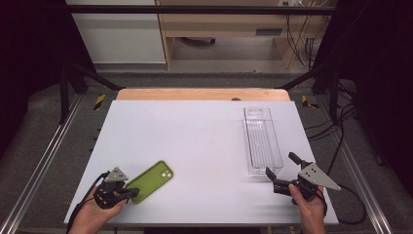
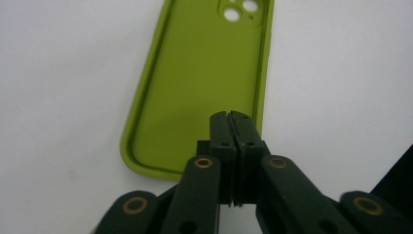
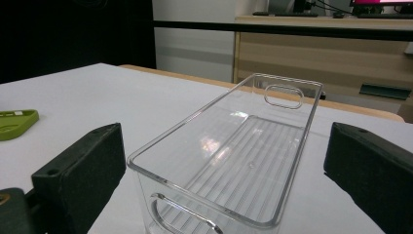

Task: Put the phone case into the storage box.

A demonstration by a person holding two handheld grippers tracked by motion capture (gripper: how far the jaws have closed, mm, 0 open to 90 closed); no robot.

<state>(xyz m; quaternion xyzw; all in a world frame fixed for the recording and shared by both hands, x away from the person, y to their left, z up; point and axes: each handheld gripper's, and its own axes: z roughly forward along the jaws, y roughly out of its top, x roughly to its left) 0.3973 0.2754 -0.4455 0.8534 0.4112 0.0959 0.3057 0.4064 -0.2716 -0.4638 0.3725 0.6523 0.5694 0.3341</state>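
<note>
Left gripper (image 1: 130, 193), jaws pressed together and empty, hovers over the green phone case (image 1: 152, 181) near the desk's (image 1: 195, 141) front-left corner. Right gripper (image 1: 281, 171) gapes wide at the clear bin's (image 1: 262, 142) near end; next, I'd judge, the left must open to grab the case

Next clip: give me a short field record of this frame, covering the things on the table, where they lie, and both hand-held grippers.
surface: white table
phone case: green phone case, lying flat near the left front, hollow side up, camera holes at the far end
bin: clear plastic bin, empty, on the right side, long axis pointing away from the person
left hand-held gripper: jaws together, over the near end of the phone case; nothing visibly clamped
right hand-held gripper: jaws wide apart, at the bin's near end, not gripping it
</note>
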